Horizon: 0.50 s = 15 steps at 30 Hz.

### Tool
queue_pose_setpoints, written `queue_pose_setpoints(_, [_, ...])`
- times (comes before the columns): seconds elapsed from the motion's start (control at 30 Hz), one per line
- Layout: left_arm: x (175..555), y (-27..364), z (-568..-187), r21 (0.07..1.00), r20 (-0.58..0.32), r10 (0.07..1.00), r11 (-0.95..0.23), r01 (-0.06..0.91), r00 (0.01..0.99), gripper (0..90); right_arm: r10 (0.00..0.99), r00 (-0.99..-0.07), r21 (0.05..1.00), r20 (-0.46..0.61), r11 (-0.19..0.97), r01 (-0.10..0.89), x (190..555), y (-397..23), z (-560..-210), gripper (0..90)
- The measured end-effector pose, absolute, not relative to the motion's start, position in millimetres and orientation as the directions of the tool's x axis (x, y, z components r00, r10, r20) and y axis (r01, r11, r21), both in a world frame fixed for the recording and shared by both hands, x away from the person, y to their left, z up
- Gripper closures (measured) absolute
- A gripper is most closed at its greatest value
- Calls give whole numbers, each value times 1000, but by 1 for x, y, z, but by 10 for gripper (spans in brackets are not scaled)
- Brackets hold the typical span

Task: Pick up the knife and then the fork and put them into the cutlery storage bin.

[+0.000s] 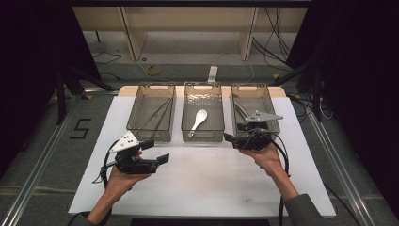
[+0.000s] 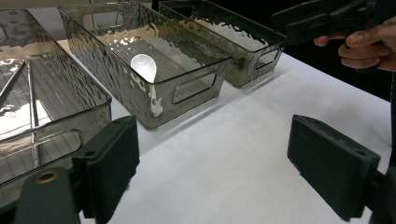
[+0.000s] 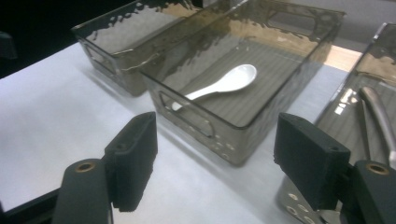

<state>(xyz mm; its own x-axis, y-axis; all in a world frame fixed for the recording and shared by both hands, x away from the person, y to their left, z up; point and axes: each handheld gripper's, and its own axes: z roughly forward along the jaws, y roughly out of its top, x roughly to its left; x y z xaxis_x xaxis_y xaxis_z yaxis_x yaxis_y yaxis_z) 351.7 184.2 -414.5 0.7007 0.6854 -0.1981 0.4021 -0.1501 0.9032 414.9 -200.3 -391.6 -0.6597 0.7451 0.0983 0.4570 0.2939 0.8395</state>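
Three clear smoky bins are set side by side at the upper middle of the high view, on a white sheet that covers the counter (image 1: pixel 197 183). A white spoon (image 1: pixel 199 118) is seen lying inside the middle bin (image 1: pixel 203 89), bowl toward the top of the frame. Thin metal rods are laid in the left bin (image 1: pixel 151 89), and a metal utensil is seen in the right bin (image 1: pixel 256 89).

The right claw (image 1: pixel 229 137) is held at centre right of the high view, just before the near wall of the middle bin; its jaws are spread wide and nothing is gripped. In the right gripper view the spoon (image 3: pixel 219 86) is framed above the gap between the jaws.

The left claw (image 1: pixel 157 152) is held at lower left, over bare sheet, likewise released and empty.
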Motion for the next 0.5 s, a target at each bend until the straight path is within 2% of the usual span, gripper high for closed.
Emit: queue_pose_setpoints(0.5, [352,183,-415,902,-197,681,-155,403,705,161,713,-694,867,98,281,411,392,-199,-398,299])
